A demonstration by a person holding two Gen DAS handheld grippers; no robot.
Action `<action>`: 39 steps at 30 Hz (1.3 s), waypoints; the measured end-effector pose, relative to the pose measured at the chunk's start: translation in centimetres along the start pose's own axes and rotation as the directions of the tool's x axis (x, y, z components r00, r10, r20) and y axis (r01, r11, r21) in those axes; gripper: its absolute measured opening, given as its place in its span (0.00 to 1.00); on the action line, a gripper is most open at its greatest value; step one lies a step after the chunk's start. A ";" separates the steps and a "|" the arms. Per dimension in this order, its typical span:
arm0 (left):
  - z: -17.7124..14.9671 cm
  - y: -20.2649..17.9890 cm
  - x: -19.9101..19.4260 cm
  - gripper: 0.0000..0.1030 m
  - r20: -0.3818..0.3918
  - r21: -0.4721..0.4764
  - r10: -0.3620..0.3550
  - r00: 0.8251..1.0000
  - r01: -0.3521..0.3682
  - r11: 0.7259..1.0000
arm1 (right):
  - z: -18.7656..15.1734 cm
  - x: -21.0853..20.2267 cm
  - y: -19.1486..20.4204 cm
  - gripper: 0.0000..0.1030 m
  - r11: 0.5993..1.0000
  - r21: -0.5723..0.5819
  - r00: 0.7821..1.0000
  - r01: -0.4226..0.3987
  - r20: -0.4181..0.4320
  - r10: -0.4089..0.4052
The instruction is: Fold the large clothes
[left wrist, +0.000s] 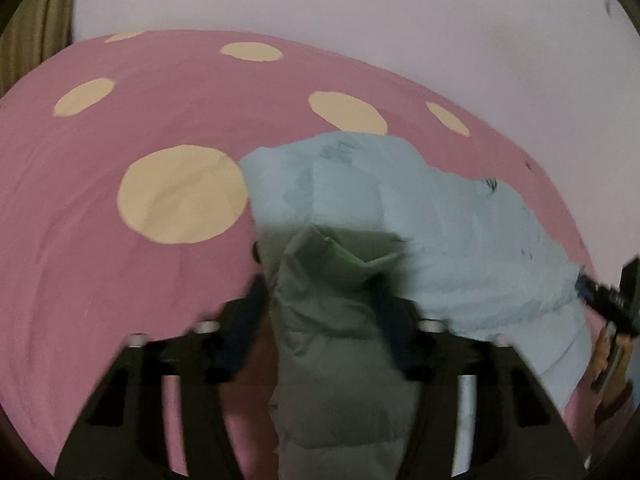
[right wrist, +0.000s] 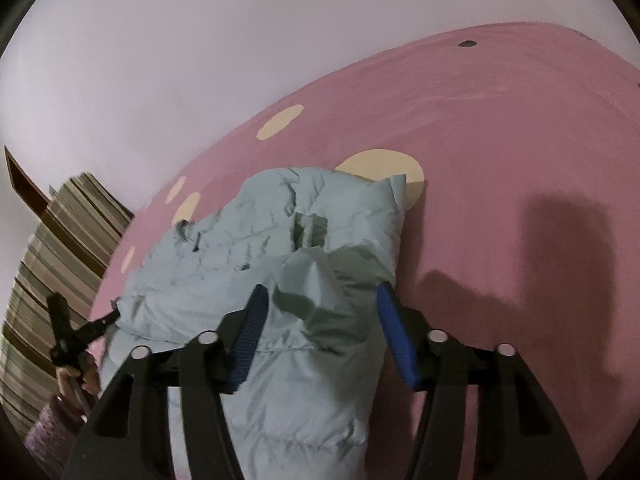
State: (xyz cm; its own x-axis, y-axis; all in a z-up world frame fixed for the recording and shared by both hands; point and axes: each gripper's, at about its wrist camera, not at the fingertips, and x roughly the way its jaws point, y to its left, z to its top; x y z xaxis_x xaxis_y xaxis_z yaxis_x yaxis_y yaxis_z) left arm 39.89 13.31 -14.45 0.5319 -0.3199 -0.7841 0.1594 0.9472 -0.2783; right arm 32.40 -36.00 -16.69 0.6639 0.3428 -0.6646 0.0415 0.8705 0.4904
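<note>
A pale blue puffer jacket (left wrist: 448, 240) lies bunched on a pink bed sheet with cream dots (left wrist: 120, 280). In the left wrist view my left gripper (left wrist: 320, 288) has its jaws closed on a bunched fold of the jacket that runs between the fingers. In the right wrist view the jacket (right wrist: 248, 232) lies heaped ahead, and my right gripper (right wrist: 320, 312) holds another part of it between its blue pads (right wrist: 394, 336). Each gripper shows small at the edge of the other's view: the right one (left wrist: 612, 300) and the left one (right wrist: 80, 332).
A pale wall (left wrist: 360, 12) runs behind the bed. A striped curtain or cloth (right wrist: 52, 264) hangs at the left of the right wrist view. Bare pink sheet (right wrist: 500, 160) spreads to the right of the jacket.
</note>
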 end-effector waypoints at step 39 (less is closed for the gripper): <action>9.1 -3.1 7.5 0.02 0.133 0.085 0.373 0.918 -0.385 0.919 | 8.4 9.6 1.3 0.04 0.975 -0.074 0.978 0.208 0.011 -0.208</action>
State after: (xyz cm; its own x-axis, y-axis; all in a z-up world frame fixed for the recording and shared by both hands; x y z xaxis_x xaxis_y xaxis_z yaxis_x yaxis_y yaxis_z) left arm 50.94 8.18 -14.45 0.6588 0.0622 -0.7497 0.0121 0.9956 0.0933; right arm 45.11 -34.50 -17.73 0.6492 0.1501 -0.7456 0.1233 0.9466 0.2979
